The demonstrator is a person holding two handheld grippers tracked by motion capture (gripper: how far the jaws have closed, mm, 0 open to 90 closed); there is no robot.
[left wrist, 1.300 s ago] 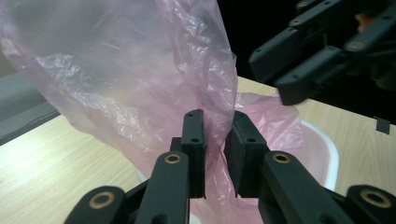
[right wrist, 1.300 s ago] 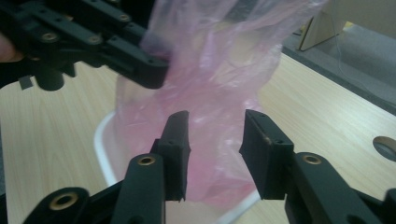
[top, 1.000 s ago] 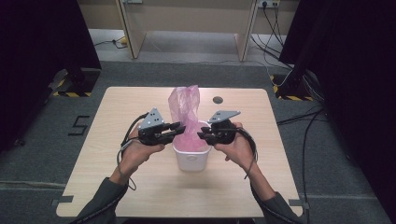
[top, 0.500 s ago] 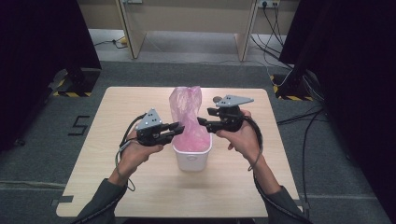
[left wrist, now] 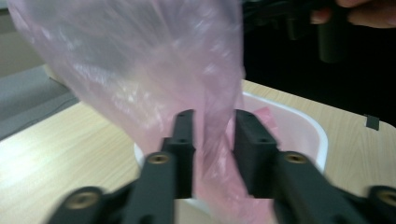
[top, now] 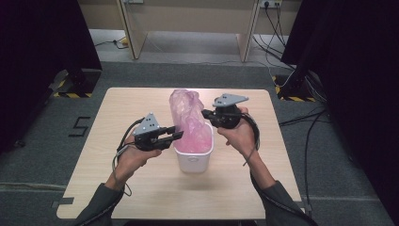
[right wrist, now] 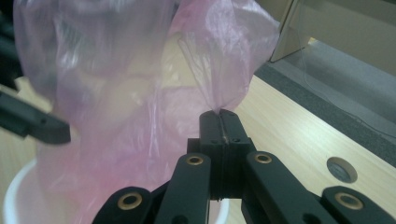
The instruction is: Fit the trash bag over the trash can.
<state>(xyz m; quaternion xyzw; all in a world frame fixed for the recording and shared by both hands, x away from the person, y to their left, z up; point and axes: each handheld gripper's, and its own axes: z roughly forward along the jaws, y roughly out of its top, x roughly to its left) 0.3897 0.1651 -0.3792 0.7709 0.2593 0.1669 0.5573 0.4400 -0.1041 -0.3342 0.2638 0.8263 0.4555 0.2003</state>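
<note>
High view, pink plastic bag (top: 189,120) standing in white bin (top: 194,157) mid-table, left gripper (top: 175,135) at its left side, right gripper (top: 205,113) at its right; left gripper view, jaws parted around bag film (left wrist: 212,140); right gripper view, jaws clamped tight on bag edge (right wrist: 217,105).

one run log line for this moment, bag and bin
right gripper: shut on pink bag edge, raised | left gripper: open, jaws astride bag film | bag: lower part in white bin | bin: on table
</note>
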